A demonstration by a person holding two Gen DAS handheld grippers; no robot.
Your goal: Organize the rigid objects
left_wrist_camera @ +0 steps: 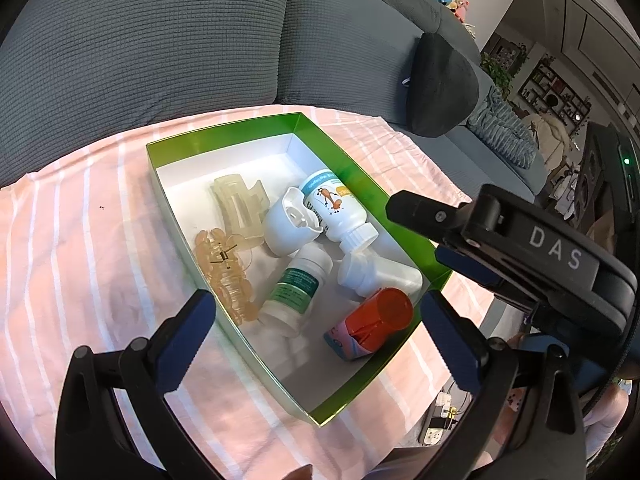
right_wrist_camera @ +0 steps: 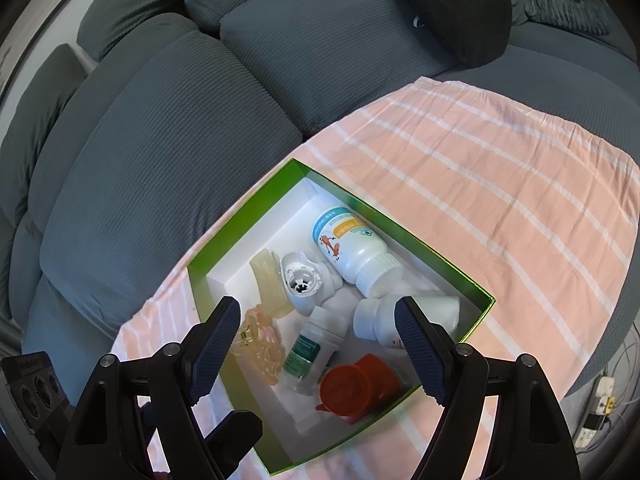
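A green box with a white inside lies on a pink striped cloth. In it lie a white bottle with a cartoon label, a white cap-like cup, a green-labelled bottle, a plain white bottle, an orange-capped container, a pale hair claw and an amber hair claw. My left gripper is open and empty above the box. My right gripper is open and empty above it too.
The pink striped cloth covers a low surface in front of a grey sofa. A dark cushion lies on the sofa. A power strip sits on the floor beyond the cloth's edge.
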